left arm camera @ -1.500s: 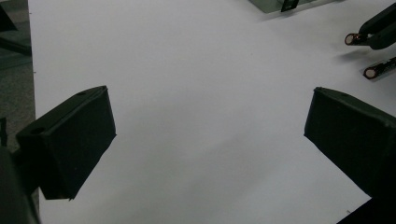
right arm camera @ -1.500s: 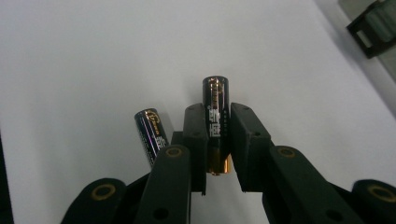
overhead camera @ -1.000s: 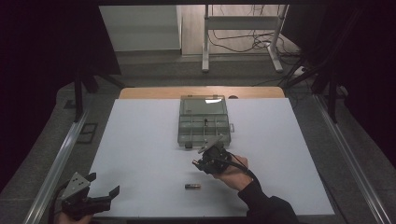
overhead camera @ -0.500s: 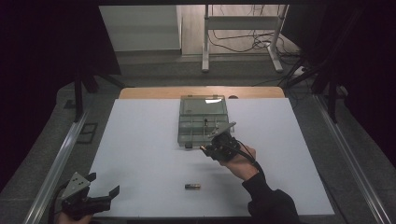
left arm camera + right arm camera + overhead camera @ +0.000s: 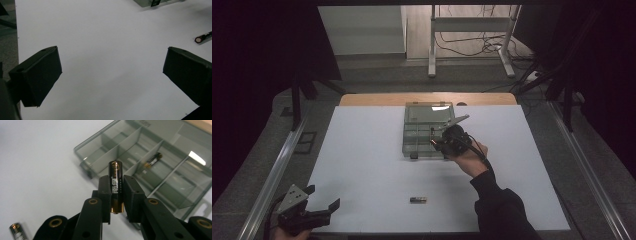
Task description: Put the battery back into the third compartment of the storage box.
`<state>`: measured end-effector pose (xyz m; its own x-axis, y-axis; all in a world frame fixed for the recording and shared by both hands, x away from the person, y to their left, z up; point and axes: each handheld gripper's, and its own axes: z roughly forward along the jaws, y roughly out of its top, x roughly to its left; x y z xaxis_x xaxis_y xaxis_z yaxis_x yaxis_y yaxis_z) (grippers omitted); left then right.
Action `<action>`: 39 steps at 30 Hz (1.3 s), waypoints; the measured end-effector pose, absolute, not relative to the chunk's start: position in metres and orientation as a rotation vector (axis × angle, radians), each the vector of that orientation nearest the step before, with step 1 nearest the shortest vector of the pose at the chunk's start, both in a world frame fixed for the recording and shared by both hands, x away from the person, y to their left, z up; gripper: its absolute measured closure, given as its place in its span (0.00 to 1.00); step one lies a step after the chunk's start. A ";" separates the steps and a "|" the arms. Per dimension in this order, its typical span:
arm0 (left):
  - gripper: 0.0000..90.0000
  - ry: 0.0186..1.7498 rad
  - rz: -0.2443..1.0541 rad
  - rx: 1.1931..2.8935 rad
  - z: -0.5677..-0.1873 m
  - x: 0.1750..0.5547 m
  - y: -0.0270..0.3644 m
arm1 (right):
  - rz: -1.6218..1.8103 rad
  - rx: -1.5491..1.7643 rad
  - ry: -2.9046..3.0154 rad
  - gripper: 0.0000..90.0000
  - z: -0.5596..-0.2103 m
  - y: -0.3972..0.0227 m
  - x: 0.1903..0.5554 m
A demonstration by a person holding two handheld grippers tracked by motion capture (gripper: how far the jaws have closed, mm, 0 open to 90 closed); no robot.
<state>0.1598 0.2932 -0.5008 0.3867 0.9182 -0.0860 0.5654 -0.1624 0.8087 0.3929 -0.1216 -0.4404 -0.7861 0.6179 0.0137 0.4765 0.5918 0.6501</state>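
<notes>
The right gripper (image 5: pixel 117 195) has its fingers (image 5: pixel 105 192) clenched on a black battery (image 5: pixel 116 187), which stands along the fingers with its gold end low between them and its other end rising above the fingertips. In the high view this right gripper (image 5: pixel 447 140) is over the near right part of a clear compartment box (image 5: pixel 414 127), which stands at the far middle of the white table (image 5: pixel 362 165). In the right gripper view the clear compartment box (image 5: pixel 175 170) lies just behind the held battery, and a second battery (image 5: pixel 153 160) lies inside one of its compartments, tilted against a divider. A third battery (image 5: pixel 418 199) lies flat on the table, near the front edge and well apart from the box; its end appears also at the lower left corner of the right gripper view. The left gripper (image 5: pixel 314 212) rests at the near left corner of the table, far from the box. In the left gripper view its fingers (image 5: pixel 40 75) are released and stand wide apart, with bare table between them.
</notes>
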 end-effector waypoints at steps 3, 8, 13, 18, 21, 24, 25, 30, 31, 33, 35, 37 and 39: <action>0.03 1.285 0.554 1.844 -0.501 0.160 0.293 | 0.966 0.938 2.587 0.85 -0.438 -0.122 0.402; 0.03 1.286 0.553 1.843 -0.501 0.160 0.294 | 0.959 0.979 2.559 0.85 -0.435 -0.123 0.418; 0.03 1.285 0.551 1.842 -0.501 0.160 0.294 | 0.949 1.014 2.538 0.85 -0.433 -0.122 0.430; 0.03 1.285 0.549 1.841 -0.501 0.160 0.294 | 0.933 1.040 2.521 0.85 -0.436 -0.120 0.443; 0.03 1.285 0.549 1.841 -0.501 0.160 0.294 | 0.935 1.067 2.514 0.85 -0.439 -0.118 0.450; 0.03 1.284 0.547 1.841 -0.501 0.160 0.294 | 0.922 1.095 2.505 0.85 -0.444 -0.115 0.457; 0.03 1.285 0.547 1.841 -0.501 0.160 0.294 | 0.916 1.101 2.503 0.85 -0.445 -0.114 0.459; 0.03 1.282 0.547 1.842 -0.501 0.160 0.294 | 0.878 1.126 2.487 0.85 -0.453 -0.109 0.469; 0.03 1.282 0.547 1.842 -0.501 0.160 0.294 | 0.869 1.132 2.484 0.85 -0.454 -0.107 0.470; 0.03 1.281 0.547 1.843 -0.501 0.160 0.294 | 0.860 1.141 2.482 0.85 -0.458 -0.105 0.473; 0.03 1.278 0.546 1.843 -0.501 0.160 0.294 | 0.843 1.143 2.476 0.85 -0.462 -0.103 0.475; 0.03 1.278 0.545 1.843 -0.501 0.160 0.294 | 0.833 1.145 2.469 0.84 -0.465 -0.102 0.476; 0.03 1.278 0.545 1.843 -0.501 0.160 0.294 | 0.845 1.177 2.464 0.74 -0.467 -0.103 0.477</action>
